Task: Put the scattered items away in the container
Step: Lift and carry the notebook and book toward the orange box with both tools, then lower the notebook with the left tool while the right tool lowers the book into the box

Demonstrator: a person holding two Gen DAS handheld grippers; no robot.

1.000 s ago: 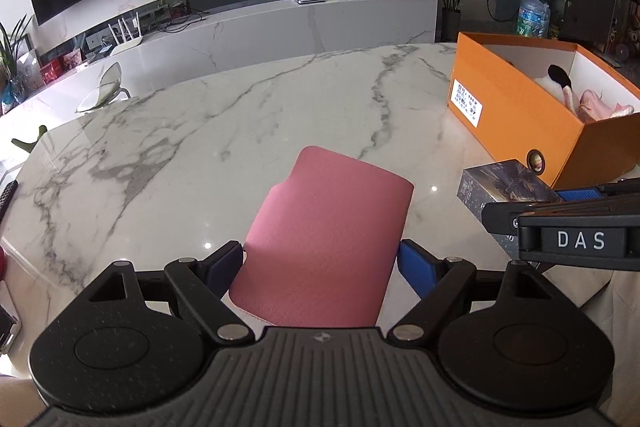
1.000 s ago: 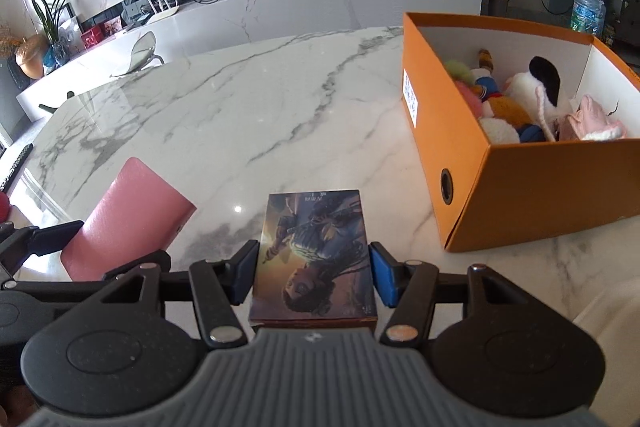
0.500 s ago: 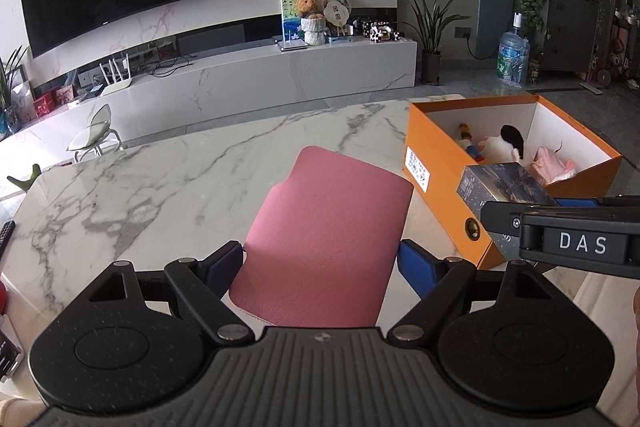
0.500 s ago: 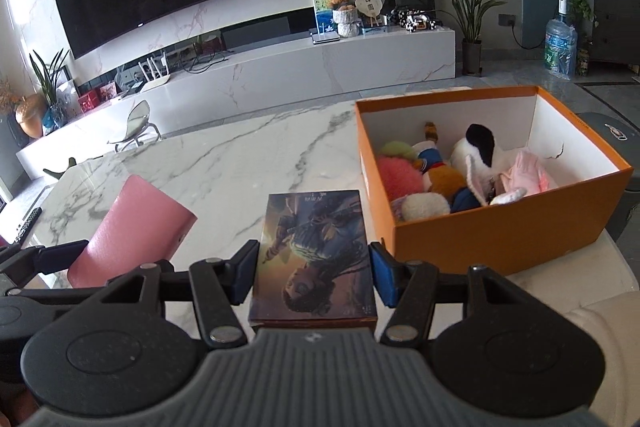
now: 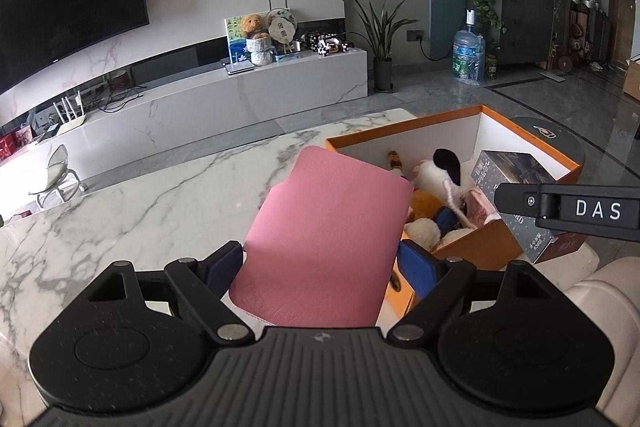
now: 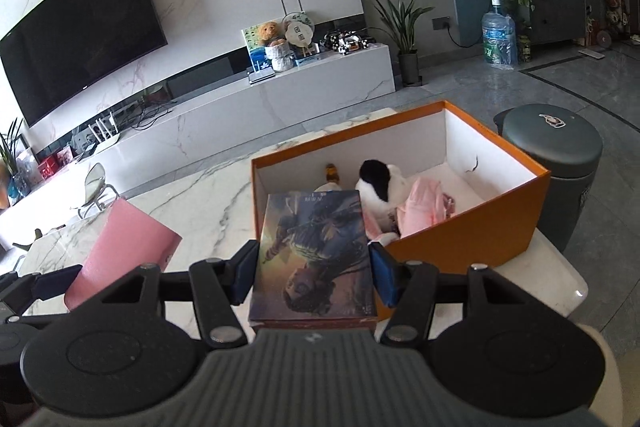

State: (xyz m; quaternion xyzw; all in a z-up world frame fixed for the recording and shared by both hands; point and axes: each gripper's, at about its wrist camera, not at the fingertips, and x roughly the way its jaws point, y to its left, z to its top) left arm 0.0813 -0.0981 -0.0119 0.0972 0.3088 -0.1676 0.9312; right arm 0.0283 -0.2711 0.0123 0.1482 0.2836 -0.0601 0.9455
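Note:
My left gripper (image 5: 320, 261) is shut on a pink leather case (image 5: 326, 239) and holds it in the air, its far end over the near left corner of the orange box (image 5: 404, 133). My right gripper (image 6: 314, 269) is shut on a dark illustrated book (image 6: 314, 259) and holds it over the box's (image 6: 460, 231) near left part. The box holds plush toys, among them a black-and-white one (image 6: 378, 183) and a pink one (image 6: 424, 211). The pink case also shows in the right wrist view (image 6: 124, 247). The book and right gripper show at the right of the left wrist view (image 5: 516, 183).
The box stands at the right end of a white marble table (image 5: 120, 211). A grey round bin (image 6: 560, 163) stands on the floor just beyond the box. A cream chair edge (image 5: 600, 287) lies at the lower right. A low TV cabinet (image 5: 240, 95) runs behind the table.
Both grippers have risen from the table and moved right and forward with their loads. They now hang over the box instead of beside it.

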